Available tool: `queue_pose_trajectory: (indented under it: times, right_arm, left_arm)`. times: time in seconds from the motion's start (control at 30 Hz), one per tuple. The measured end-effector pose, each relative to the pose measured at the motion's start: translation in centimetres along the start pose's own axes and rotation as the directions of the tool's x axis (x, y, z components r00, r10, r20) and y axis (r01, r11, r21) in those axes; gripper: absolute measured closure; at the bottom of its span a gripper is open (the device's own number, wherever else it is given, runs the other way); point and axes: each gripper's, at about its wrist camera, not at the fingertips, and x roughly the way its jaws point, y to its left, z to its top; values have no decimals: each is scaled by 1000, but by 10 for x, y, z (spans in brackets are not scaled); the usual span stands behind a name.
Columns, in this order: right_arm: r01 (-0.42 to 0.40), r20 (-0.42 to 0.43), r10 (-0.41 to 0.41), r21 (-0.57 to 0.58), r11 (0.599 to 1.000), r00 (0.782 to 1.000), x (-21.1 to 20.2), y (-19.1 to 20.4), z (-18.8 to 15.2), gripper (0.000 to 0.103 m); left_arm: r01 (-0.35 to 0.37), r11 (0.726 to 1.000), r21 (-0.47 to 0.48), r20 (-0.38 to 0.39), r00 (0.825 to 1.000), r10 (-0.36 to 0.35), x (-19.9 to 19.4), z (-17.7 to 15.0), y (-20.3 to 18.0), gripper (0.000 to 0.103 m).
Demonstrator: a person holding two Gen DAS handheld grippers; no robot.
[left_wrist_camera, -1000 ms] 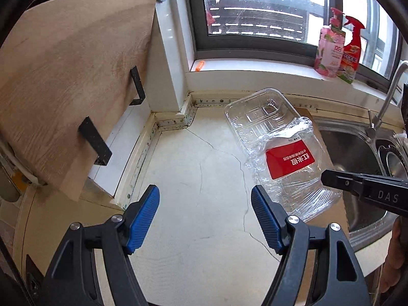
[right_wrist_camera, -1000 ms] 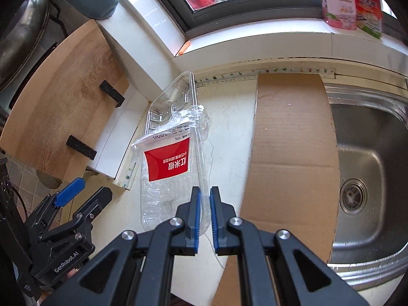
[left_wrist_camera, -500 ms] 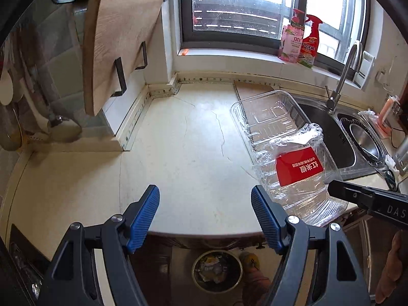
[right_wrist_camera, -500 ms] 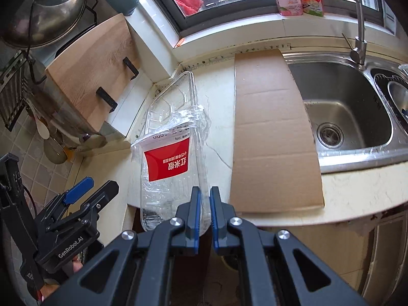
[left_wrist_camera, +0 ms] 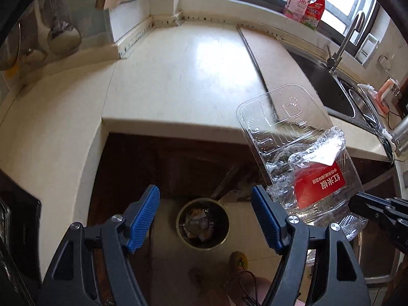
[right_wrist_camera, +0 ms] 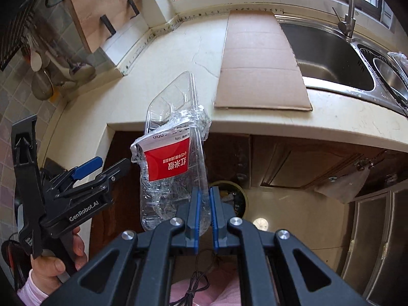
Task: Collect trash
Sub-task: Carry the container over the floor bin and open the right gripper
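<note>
In the left wrist view, the left gripper (left_wrist_camera: pixel 205 219) points down past the front edge of the tabletop (left_wrist_camera: pixel 178 81). Its jaws are spread wide, and nothing is between the blue pads. Below the gap between them, a round bin (left_wrist_camera: pixel 203 224) stands on the floor and has scraps inside. To the right, a clear plastic tray (left_wrist_camera: pixel 288 130) with crumpled film and a red label (left_wrist_camera: pixel 320 187) hangs in the air in front of the dark cabinet, tilted, with its upper part over the tabletop edge. The tip of the right gripper (left_wrist_camera: pixel 357 205) reaches the lower right side of the tray. Further back are a strip of cardboard (left_wrist_camera: pixel 270 58), a sink (left_wrist_camera: pixel 329 86) with a tap, and two bottles (left_wrist_camera: pixel 306 5) on the window sill.

In the right wrist view, the right gripper (right_wrist_camera: pixel 204 211) has its jaws pressed together on the lower edge of the tray (right_wrist_camera: pixel 176 137), so they pinch the thin plastic. The tray stands nearly on its edge, with the label (right_wrist_camera: pixel 168 158) turned to the left. It is off the tabletop (right_wrist_camera: pixel 178 58) and above the bin (right_wrist_camera: pixel 233 197), which shows just behind the jaws. At the left, a hand (right_wrist_camera: pixel 54 260) with a pink sleeve holds the left gripper (right_wrist_camera: pixel 108 165); it is near the tray but apart from it. The cardboard (right_wrist_camera: pixel 257 58) lies flat on the tabletop beside the sink (right_wrist_camera: pixel 329 58). A wooden board (right_wrist_camera: pixel 102 7) leans on the wall at the upper left.
</note>
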Motion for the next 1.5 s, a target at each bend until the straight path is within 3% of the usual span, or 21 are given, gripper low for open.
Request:
queue_pose_trajectory:
  times: [0.13,0.23,0.4,0.57,0.77,0.83,0.9,0.93,0.97,1.03,1.27,1.5]
  right_arm:
    - [13,-98,-19,-55,998,995,39,4,-27,96]
    - [20,-218,-29,-42,999,976,90,-7,-48,96]
    - [65,-404,-48,26,998,913,193,-42,-80,96]
    - [128,-531,-87,41,991,843,309,-70,-105,95]
    - [161,-583,-128,5,987,803,426,-73,-126,93]
    - [161,-578,-132,-2,987,805,456,-71,-126,90]
    - [127,-530,-116,-17,992,840,476,-67,-121,89]
    - [100,-501,-99,-25,995,860,485,-66,-120,79]
    - [96,-485,-101,-35,995,869,493,-67,-121,62]
    - [98,-479,-101,-32,995,872,503,-69,-124,53]
    - [88,-500,-112,-71,994,859,478,-69,-138,53]
    - [60,-457,-81,-60,996,886,390,-66,-128,52]
  left_arm:
    - [-16,998,-54,-62,998,12,36,-37,14,30]
    - [-46,995,-85,-131,991,35,72,-69,22,30]
    - [-108,984,-138,-245,967,72,138,-121,39,30]
    - [-175,972,-159,-292,948,123,200,-160,51,30]
    - [-225,954,-198,-305,939,158,262,-187,69,30]
    - [-232,948,-217,-301,940,161,279,-191,76,30]
    - [-236,945,-227,-291,942,165,290,-194,80,30]
    - [-241,943,-228,-286,943,172,295,-195,82,30]
    - [-246,942,-227,-284,942,177,299,-195,83,30]
    - [-251,940,-230,-285,941,182,307,-197,86,30]
    - [-244,940,-238,-289,942,171,299,-194,80,30]
    - [-216,951,-222,-275,949,151,264,-177,63,30]
